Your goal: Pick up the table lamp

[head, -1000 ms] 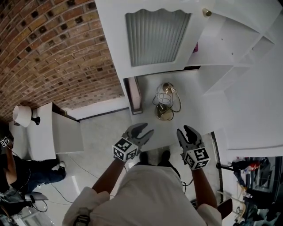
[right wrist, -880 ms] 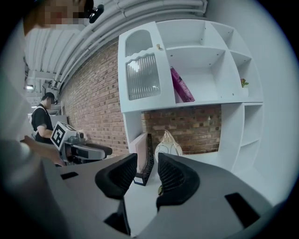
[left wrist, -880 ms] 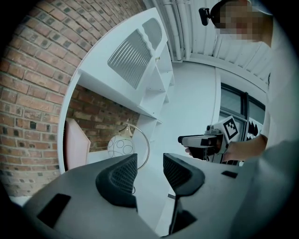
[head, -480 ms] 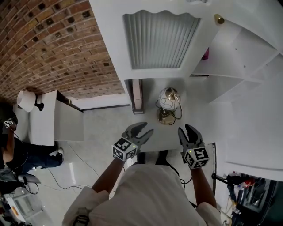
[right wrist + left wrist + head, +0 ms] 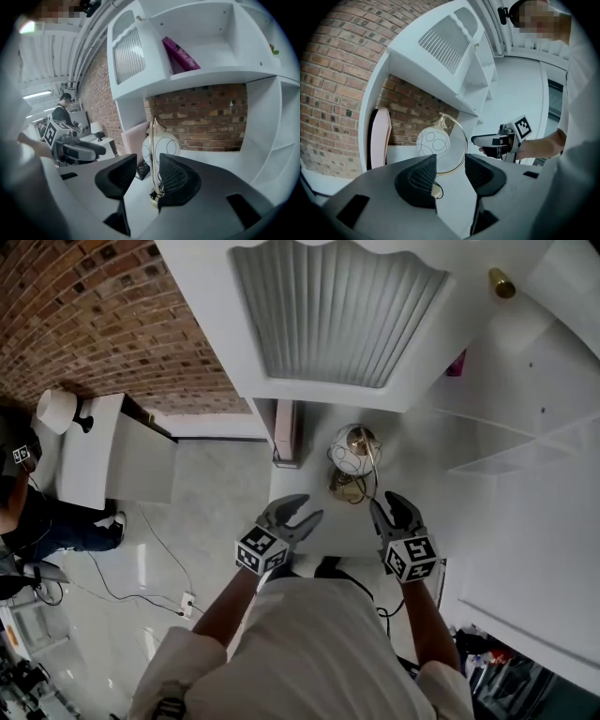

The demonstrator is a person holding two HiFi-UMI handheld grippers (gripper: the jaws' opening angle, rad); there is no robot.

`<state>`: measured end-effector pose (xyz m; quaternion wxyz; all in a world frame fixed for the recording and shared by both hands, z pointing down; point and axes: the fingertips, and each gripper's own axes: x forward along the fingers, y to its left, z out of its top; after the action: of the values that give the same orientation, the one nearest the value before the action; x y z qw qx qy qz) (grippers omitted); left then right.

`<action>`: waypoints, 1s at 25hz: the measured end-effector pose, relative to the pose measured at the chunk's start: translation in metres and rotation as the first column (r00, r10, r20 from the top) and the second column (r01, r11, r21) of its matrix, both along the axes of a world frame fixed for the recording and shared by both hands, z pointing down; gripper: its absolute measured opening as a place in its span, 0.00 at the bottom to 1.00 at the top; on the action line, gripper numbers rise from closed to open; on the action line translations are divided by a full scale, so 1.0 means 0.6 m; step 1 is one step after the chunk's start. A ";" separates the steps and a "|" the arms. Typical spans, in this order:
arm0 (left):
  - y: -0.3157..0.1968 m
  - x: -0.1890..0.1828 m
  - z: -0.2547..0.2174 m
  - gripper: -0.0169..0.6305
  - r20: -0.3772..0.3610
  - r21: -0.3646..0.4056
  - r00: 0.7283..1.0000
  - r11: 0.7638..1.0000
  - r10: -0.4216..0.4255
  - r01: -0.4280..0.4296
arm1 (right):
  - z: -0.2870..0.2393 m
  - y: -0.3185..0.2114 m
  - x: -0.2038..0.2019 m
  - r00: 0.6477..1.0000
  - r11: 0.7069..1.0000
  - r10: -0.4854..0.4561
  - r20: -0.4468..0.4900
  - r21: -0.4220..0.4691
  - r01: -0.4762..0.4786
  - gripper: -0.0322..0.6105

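Just short of the table lamp, the left gripper and right gripper hover, jaws opening, nothing between them. The lamp stands upright on the white desk. A pink board leans just beside it, with the brick wall behind.

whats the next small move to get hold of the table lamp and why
Probably ease both forward until the table lamp sits within reach. The left hand-held gripper and the right hand-held gripper are short of it. Their jaws are opening with nothing between them, and the lamp stands upright just ahead.
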<state>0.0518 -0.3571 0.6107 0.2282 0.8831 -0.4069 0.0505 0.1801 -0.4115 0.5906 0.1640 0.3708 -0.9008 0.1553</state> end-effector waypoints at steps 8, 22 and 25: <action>-0.026 0.037 0.072 0.36 -0.001 -0.067 0.998 0.996 -0.065 0.065 | 0.044 -0.036 -0.042 0.965 0.963 -0.262 0.030 -0.064 0.263 0.32; -0.032 0.077 0.219 0.39 -0.021 -0.215 0.991 0.969 -0.132 0.124 | 0.059 -0.011 -0.125 0.757 0.751 -0.639 0.137 -0.100 0.653 0.31; -0.032 0.081 0.256 0.40 -0.046 -0.266 0.987 0.954 -0.154 0.137 | 0.058 -0.005 -0.133 0.711 0.706 -0.685 0.162 -0.097 0.702 0.30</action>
<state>0.1004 -0.3763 0.7643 0.3593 0.8139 -0.4529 0.0578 0.1000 -0.4144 0.6251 0.1863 -0.0183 -0.9673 0.1711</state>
